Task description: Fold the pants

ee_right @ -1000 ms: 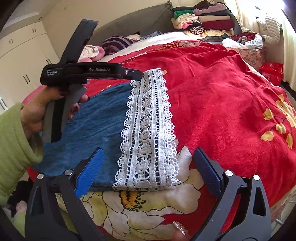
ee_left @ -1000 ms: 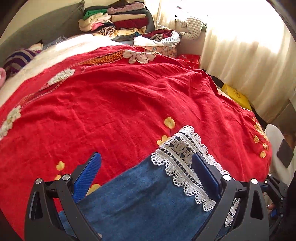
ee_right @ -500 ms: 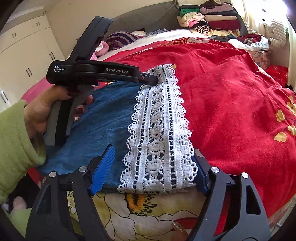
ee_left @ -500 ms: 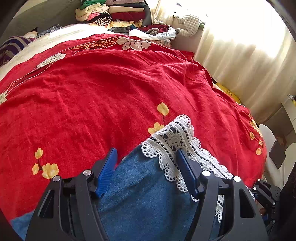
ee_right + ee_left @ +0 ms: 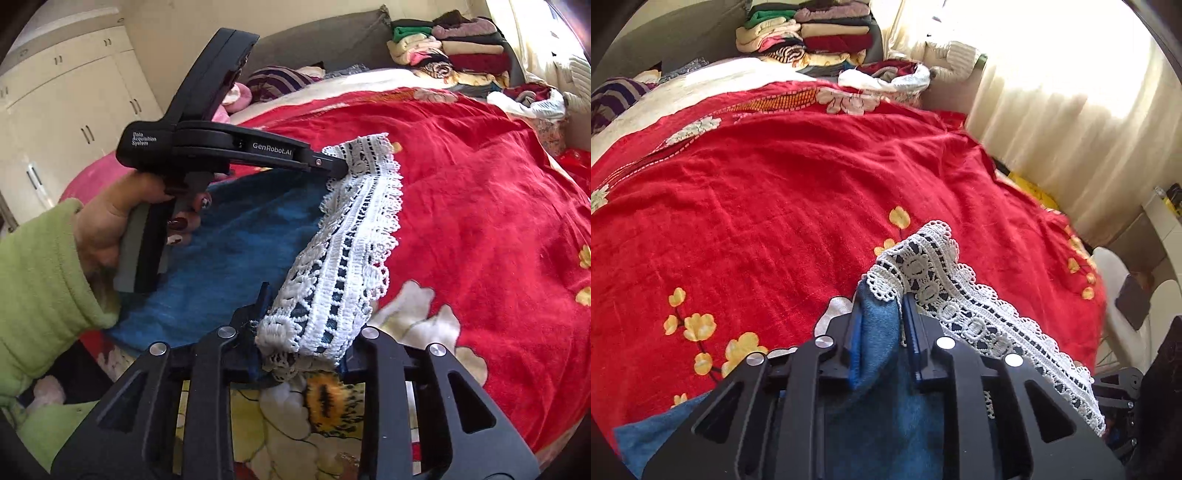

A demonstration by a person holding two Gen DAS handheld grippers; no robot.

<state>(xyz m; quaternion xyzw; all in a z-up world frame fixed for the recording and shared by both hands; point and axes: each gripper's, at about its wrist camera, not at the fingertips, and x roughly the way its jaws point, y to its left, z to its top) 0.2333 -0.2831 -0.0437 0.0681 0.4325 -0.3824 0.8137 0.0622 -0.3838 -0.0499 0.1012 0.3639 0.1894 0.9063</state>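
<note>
Blue denim pants (image 5: pixel 236 251) with a white lace hem (image 5: pixel 354 236) lie on a red flowered bedspread (image 5: pixel 480 206). My left gripper (image 5: pixel 881 314) is shut on the far corner of the hem, where denim (image 5: pixel 879 332) and lace (image 5: pixel 945 291) bunch between its blue pads. It also shows in the right wrist view (image 5: pixel 338 168), held by a hand in a green sleeve. My right gripper (image 5: pixel 303 332) is shut on the near corner of the lace hem. The hem is raised a little between the two grippers.
A stack of folded clothes (image 5: pixel 812 33) and loose garments (image 5: pixel 890 75) sit at the far end of the bed. A cream curtain (image 5: pixel 1071 122) hangs on the right. White cupboards (image 5: pixel 66 103) stand on the left. A striped cushion (image 5: pixel 280 79) lies by the headboard.
Both grippers have closed from open onto the two corners of the lace hem. The hem has bunched up and lifted a little off the bedspread.
</note>
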